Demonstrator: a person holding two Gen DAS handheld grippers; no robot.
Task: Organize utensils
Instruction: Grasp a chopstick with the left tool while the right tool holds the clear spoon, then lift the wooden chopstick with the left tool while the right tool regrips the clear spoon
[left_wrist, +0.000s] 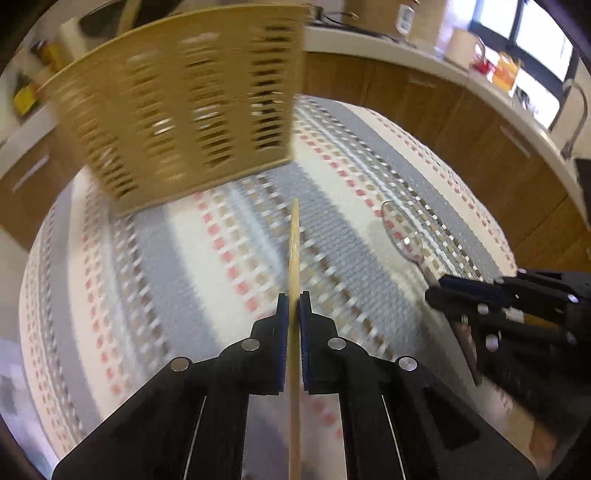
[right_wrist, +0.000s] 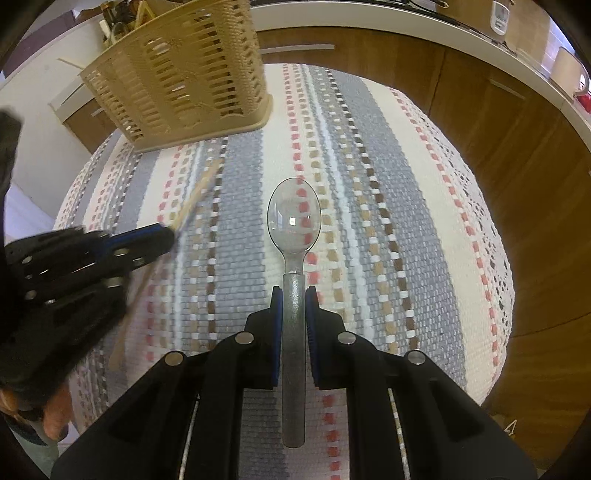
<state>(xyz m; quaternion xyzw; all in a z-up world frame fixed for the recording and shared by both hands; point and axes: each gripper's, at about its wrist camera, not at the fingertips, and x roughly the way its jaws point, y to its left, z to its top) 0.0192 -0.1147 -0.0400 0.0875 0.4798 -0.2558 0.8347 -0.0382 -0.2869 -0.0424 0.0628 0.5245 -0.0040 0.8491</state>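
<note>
Chopstick (left_wrist: 294, 258) sits pinched in our left tongs (left_wrist: 294, 301), its long axis running straight ahead along the fingers toward the slotted basket (left_wrist: 184, 110) standing up and to the left on the cloth-covered desk (left_wrist: 207, 258). Our right tongs (right_wrist: 294, 295) are closed on the clear spoon (right_wrist: 294, 229), bowl forward; we judge the left hand nearer the basket.

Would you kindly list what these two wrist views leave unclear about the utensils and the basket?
- Basket contents: slatted walls hide the inside in both views; the left view is also motion-blurred.
- Wooden stick: its rear end is cut off by the left view's bottom edge; the left gripper covers its middle in the right view.
- Spoon: the left view shows only its bowl; the right gripper hides the handle.
</note>
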